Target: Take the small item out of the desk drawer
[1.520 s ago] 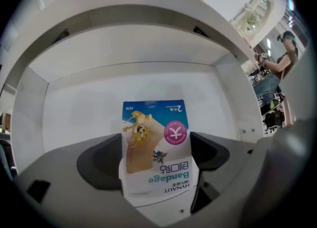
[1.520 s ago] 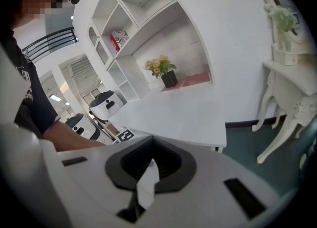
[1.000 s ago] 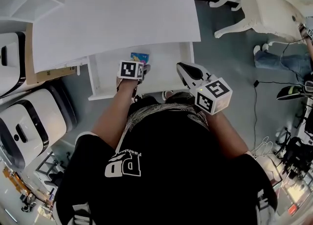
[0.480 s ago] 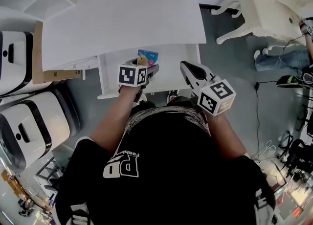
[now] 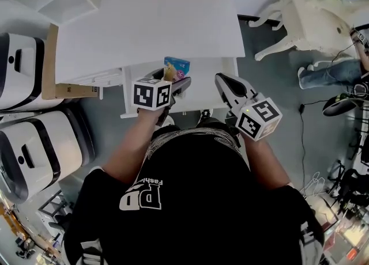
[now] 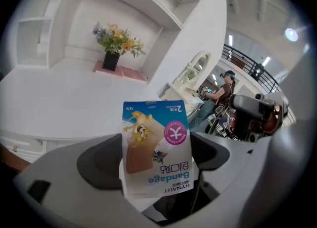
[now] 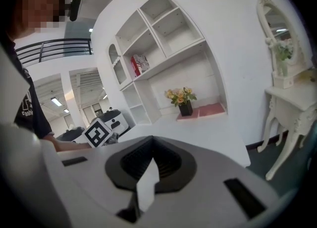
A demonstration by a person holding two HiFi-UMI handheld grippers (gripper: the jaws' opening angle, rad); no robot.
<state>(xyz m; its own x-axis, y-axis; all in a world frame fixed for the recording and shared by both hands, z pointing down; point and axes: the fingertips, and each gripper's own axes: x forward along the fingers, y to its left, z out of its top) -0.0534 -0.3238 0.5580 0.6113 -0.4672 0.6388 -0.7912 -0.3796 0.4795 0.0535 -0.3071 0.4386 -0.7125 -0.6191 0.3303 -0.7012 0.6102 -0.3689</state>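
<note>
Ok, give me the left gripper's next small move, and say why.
Probably carry the packet forward and set it on the white desktop. The left gripper is shut on the blue-and-white bandage packet, held up above the open white drawer, so the lifting out looks done. The bare desktop just beyond seems the nearest place to put it.

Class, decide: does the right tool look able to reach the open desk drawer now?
Probably yes: the right tool, shut and empty, hangs over the drawer with nothing between; the left tool holds the bandage packet aside.
</note>
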